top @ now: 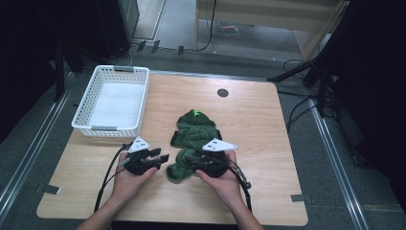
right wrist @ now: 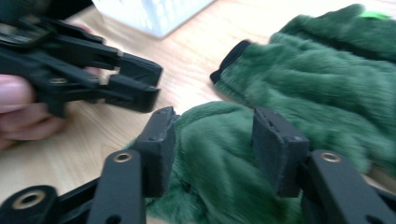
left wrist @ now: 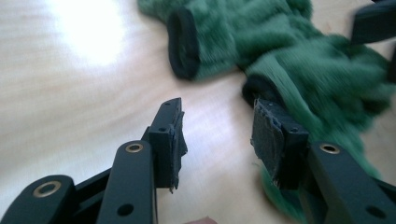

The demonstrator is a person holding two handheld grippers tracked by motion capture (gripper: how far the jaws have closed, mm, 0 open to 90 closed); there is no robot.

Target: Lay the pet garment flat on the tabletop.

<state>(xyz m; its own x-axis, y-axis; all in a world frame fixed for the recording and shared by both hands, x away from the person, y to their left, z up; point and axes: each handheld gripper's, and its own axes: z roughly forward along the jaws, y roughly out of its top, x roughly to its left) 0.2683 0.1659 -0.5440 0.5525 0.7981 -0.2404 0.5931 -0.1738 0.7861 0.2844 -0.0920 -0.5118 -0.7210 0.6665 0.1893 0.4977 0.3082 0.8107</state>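
A small fuzzy green garment (top: 194, 136) with black cuffs and a bright green tag lies crumpled at the table's middle. My left gripper (top: 164, 158) is just left of its lower edge, open. In the left gripper view its jaws (left wrist: 217, 121) stand apart over bare wood, the right one brushing the green garment (left wrist: 289, 51) near a black cuff (left wrist: 182, 42). My right gripper (top: 190, 161) rests on the garment's lower part. Its jaws (right wrist: 212, 126) are open and straddle a fold of the green garment (right wrist: 317, 84). The left gripper (right wrist: 135, 84) shows close by at upper left.
A white slatted basket (top: 114, 99) stands empty at the table's (top: 258, 120) far left, and its corner (right wrist: 154, 14) shows in the right gripper view. A dark round grommet (top: 222, 93) sits near the far edge. Bare wood lies to the right and front.
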